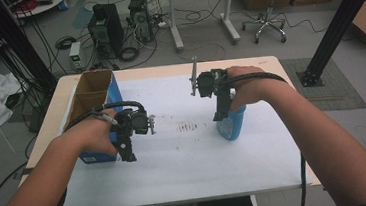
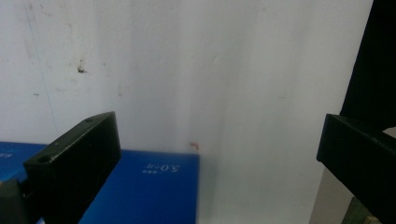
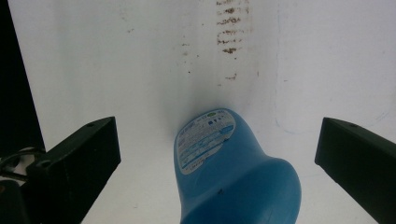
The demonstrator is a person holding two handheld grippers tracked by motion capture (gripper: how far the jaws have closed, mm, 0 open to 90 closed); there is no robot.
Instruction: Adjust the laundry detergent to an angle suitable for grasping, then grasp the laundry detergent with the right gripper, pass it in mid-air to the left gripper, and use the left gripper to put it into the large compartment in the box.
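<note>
A blue plastic bottle (image 1: 233,123) stands on the white sheet at the right of the table. My right gripper (image 1: 221,115) hangs just above and left of it, pointing down. In the right gripper view the bottle (image 3: 233,177) sits low between the wide jaws of my right gripper (image 3: 217,130), which is open, and neither pad touches it. An open cardboard box with blue sides (image 1: 95,98) stands at the table's left. My left gripper (image 1: 128,157) is at its near right corner. In the left gripper view my left gripper (image 2: 217,130) is open over the sheet, with the blue box (image 2: 154,186) beside the left jaw.
Brown stains (image 1: 188,127) mark the white sheet (image 1: 187,173) between the two grippers. Beyond the table's far edge are computer towers (image 1: 106,27), loose cables, desk legs and a wheeled stool (image 1: 268,5). A black frame post (image 1: 339,24) slants at the right.
</note>
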